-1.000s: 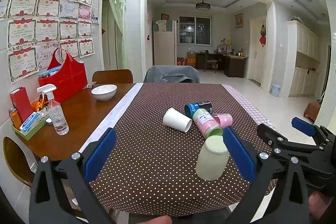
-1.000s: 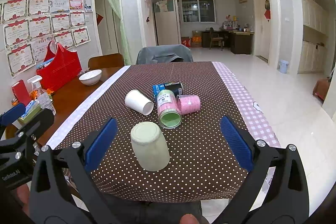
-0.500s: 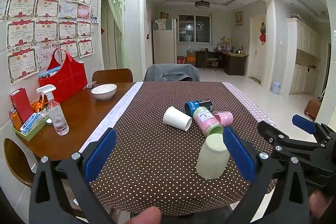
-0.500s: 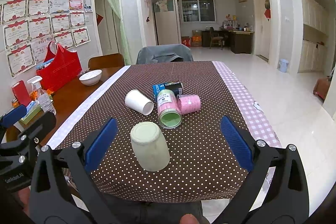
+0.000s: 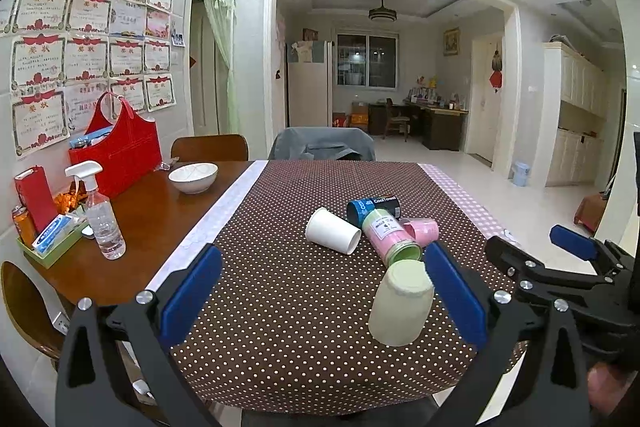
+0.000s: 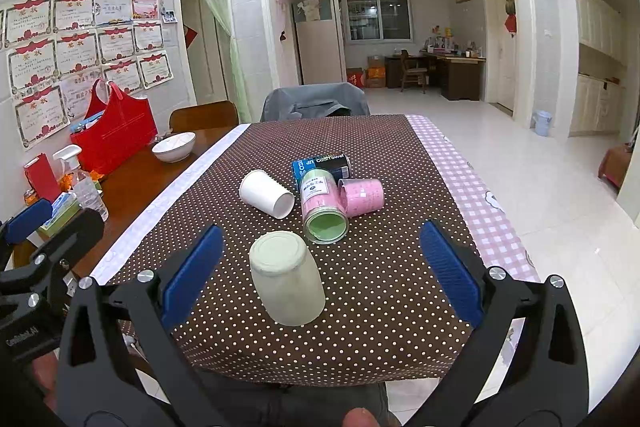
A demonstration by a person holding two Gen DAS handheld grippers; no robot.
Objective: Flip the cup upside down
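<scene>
A pale green cup (image 5: 402,303) (image 6: 286,277) stands upside down, base up, on the brown dotted tablecloth (image 5: 280,267) near the front edge. My left gripper (image 5: 320,295) is open and empty, held back from the cup, which sits just inside its right finger. My right gripper (image 6: 320,271) is open and empty, the cup nearer its left finger. Behind the cup lie a white paper cup (image 6: 266,193), a pink-and-green cup (image 6: 322,207), a small pink cup (image 6: 362,197) and a blue-and-black can (image 6: 322,165), all on their sides.
On the bare wood at the left are a white bowl (image 5: 193,177), a spray bottle (image 5: 100,215), a red bag (image 5: 116,155) and a green tray (image 5: 52,239). Chairs stand at the far end. The right gripper shows at the right in the left wrist view (image 5: 560,275).
Both grippers have drifted only slightly; the cups have not moved.
</scene>
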